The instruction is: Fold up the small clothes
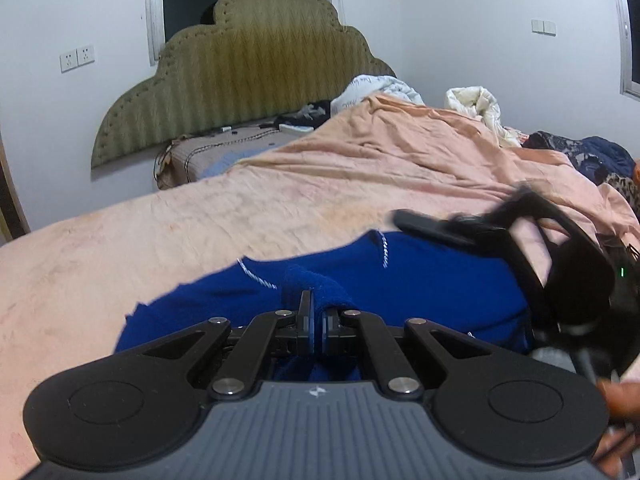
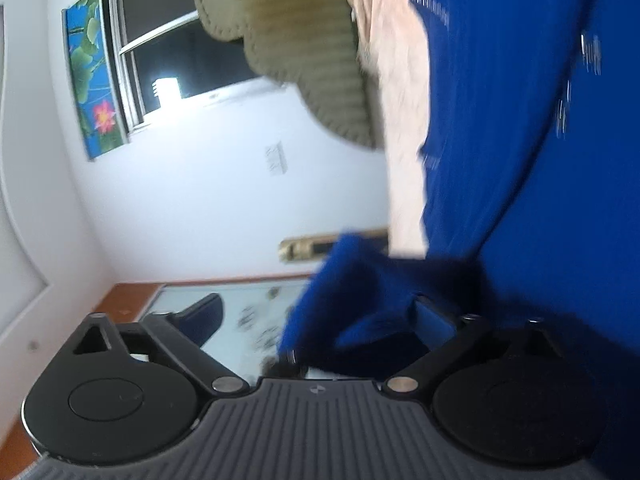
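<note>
A royal-blue garment with white stitching lies spread on a peach blanket. My left gripper is shut on a bunched fold of its near edge. My right gripper shows blurred at the right, over the garment's far right part. In the right wrist view, which is rolled onto its side, the right gripper has its jaws wide apart. A flap of the blue garment hangs loosely across the gap and over one finger, and no pad presses on it.
An olive padded headboard stands against the white wall behind the bed. White quilts and a heap of dark clothes lie at the far right. A hand shows at the lower right.
</note>
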`<act>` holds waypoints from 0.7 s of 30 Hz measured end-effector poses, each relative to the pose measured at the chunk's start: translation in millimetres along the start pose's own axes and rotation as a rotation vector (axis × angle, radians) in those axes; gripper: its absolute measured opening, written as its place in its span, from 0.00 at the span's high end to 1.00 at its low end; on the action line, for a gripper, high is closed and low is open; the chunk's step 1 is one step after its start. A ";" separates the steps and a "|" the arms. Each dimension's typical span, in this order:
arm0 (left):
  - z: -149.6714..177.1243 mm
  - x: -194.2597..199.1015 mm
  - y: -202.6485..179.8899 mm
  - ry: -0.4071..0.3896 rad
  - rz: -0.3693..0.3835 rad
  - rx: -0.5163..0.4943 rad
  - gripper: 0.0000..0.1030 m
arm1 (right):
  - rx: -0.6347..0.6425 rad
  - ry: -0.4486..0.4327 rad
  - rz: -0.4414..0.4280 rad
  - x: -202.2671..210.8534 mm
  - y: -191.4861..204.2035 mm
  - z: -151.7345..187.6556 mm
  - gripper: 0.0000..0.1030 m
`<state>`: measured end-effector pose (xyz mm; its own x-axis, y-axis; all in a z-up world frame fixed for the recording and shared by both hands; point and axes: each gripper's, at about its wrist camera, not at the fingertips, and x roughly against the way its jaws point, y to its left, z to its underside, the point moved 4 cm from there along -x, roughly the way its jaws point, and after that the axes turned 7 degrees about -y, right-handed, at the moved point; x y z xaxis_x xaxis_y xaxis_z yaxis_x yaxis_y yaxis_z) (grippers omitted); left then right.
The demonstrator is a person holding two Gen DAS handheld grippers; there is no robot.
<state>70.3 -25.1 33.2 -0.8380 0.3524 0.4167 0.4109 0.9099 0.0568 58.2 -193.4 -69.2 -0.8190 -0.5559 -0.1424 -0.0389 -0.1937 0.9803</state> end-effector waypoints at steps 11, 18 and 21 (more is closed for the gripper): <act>45.0 3.4 -17.0 0.141 0.050 -0.100 0.91 | 0.515 -0.114 0.382 19.7 35.1 -16.8 0.89; 67.5 30.7 30.9 0.131 -0.034 -0.057 0.21 | 0.765 -0.132 0.551 56.0 57.0 -1.8 0.47; 69.8 44.3 48.9 0.106 -0.080 -0.048 0.21 | 0.467 -0.011 0.443 56.6 22.4 6.5 0.39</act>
<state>28.2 50.3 -8.9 -0.8274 0.2514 0.5023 0.3629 0.9218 0.1364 7.2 -223.9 -54.4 -0.8203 -0.4935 0.2890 0.0616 0.4262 0.9025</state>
